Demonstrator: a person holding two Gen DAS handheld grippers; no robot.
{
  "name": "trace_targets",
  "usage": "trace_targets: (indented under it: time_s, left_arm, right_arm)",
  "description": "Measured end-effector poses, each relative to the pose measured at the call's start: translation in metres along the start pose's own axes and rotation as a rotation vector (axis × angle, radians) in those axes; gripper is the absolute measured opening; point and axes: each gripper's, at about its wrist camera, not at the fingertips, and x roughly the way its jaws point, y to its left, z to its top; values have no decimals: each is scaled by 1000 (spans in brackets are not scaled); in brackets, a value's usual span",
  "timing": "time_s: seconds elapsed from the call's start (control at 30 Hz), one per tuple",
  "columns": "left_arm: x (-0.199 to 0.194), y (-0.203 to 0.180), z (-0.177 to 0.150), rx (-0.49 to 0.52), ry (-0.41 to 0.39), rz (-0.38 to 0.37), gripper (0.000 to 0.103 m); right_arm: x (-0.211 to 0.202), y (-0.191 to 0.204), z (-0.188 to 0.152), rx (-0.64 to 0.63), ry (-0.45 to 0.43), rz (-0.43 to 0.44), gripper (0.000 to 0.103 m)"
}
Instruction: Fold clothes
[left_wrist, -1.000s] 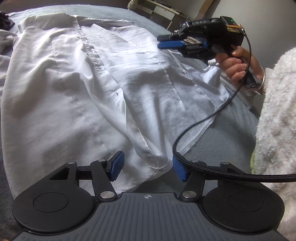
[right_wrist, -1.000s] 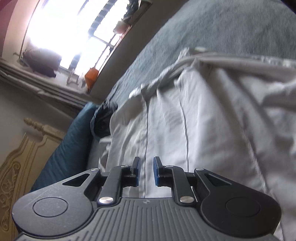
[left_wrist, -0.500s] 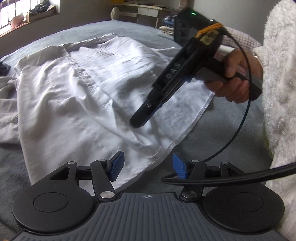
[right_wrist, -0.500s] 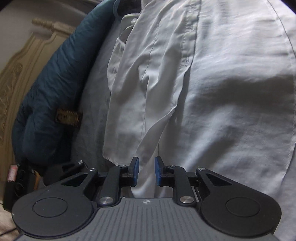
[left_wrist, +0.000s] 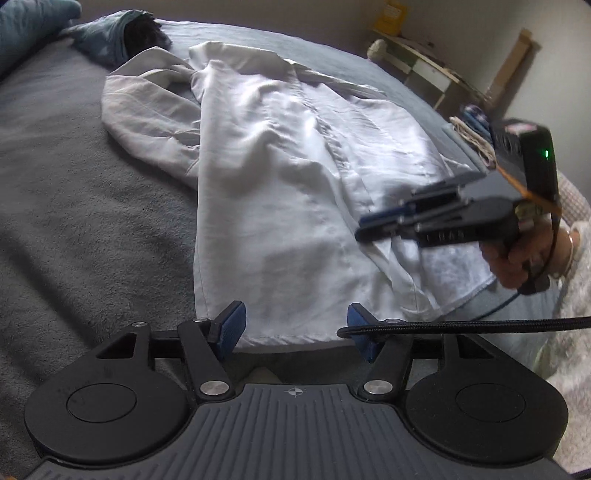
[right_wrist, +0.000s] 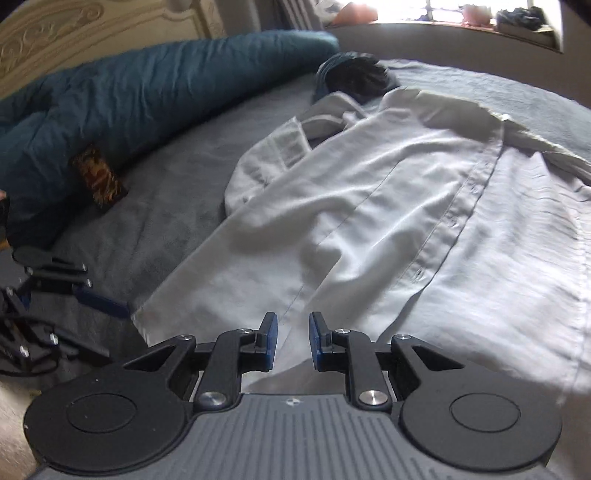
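A white button-up shirt (left_wrist: 280, 177) lies front up on the grey bed (left_wrist: 81, 229), its collar at the far end and one sleeve crumpled at the left. My left gripper (left_wrist: 295, 328) is open just short of the hem's left corner, with the hem edge showing between its blue fingers and not pinched. My right gripper (right_wrist: 293, 339) hovers low over the bottom of the shirt (right_wrist: 388, 229) near the placket, its jaws narrowly open with nothing between them. In the left wrist view the right gripper (left_wrist: 380, 225) hangs over the hem's right side, held by a hand.
A teal duvet (right_wrist: 147, 92) and a carved headboard (right_wrist: 74, 22) run along the far left. A dark garment (right_wrist: 354, 74) lies beyond the collar, and a small brown patterned object (right_wrist: 99, 181) rests by the duvet. A shelf (left_wrist: 424, 62) stands past the bed. A black cable (left_wrist: 480, 325) crosses my left gripper.
My left gripper has shifted toward the hem's left corner. My right gripper has swung from pointing down at the shirt to lying level over the hem. Neither jaw gap has changed.
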Motion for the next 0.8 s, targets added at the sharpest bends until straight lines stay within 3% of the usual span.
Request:
trace_targets:
  time_s: [0.1, 0.3, 0.4, 0.47, 0.57, 0.6, 0.63, 0.7, 0.8]
  left_arm:
    - [-1, 7, 5, -50, -24, -23, 62]
    - [-13, 34, 3, -151, 34, -173, 62]
    - [-18, 42, -4, -157, 87, -194, 62]
    - [-21, 48, -8, -168, 96, -181, 62]
    - [-26, 59, -10, -226, 65, -163, 62]
    - [-27, 64, -11, -254, 46, -155, 62]
    - [-28, 68, -10, -283, 31, -148, 62]
    - [-27, 73, -7, -317, 9, -130, 62]
    - [-22, 74, -1, -322, -14, -98, 62]
  right_arm:
    - [-5, -6, -20, -25, 39, -33, 20]
    - [-37, -53, -28, 169, 48, -180, 20]
    - [-55, -62, -23, 256, -72, -86, 21]
    - [-61, -54, -18, 233, -122, 33, 21]
    - [-50, -35, -17, 161, -64, 183, 21]
    - [-44, -30, -19, 140, -17, 192, 21]
    - [-38, -25, -22, 120, 34, 196, 21]
    - [-28, -21, -28, 88, 132, 102, 21]
    - [-36, -32, -33, 161, 166, 78, 21]
